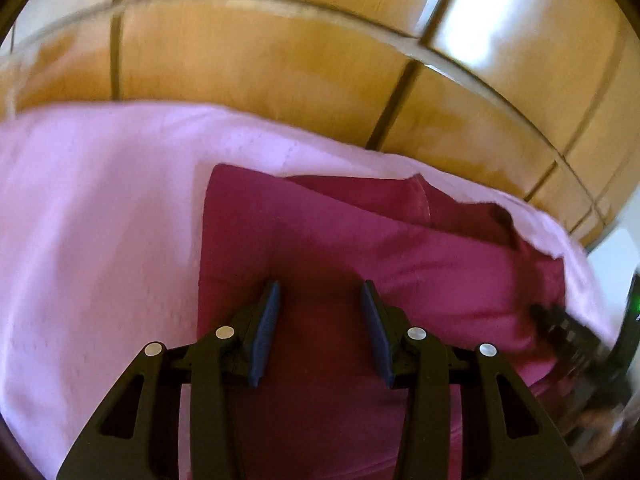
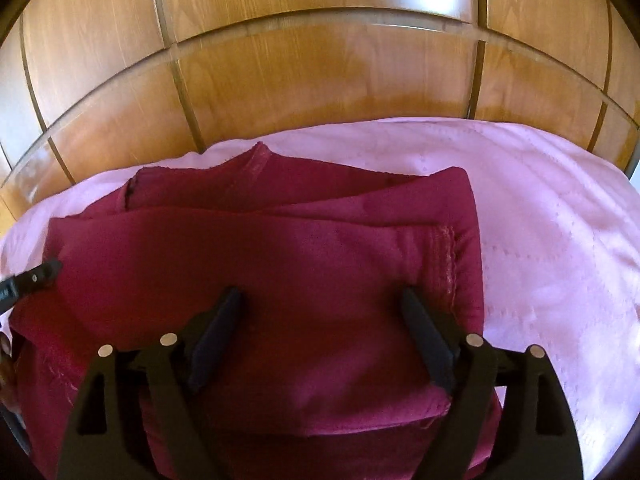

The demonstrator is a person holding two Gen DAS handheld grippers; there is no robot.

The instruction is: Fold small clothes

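A magenta garment lies folded in layers on a pale pink cloth. It also shows in the right wrist view, with a stitched hem at its right edge. My left gripper is open and empty, its jaws over the garment's near part. My right gripper is wide open and empty above the garment's folded top layer. The right gripper shows at the right edge of the left wrist view. The left gripper's tip shows at the left edge of the right wrist view.
The pink cloth covers a glass-topped surface whose curved glass edge shows beyond it. Wooden panelled doors stand behind. A white object sits at the far right of the left wrist view.
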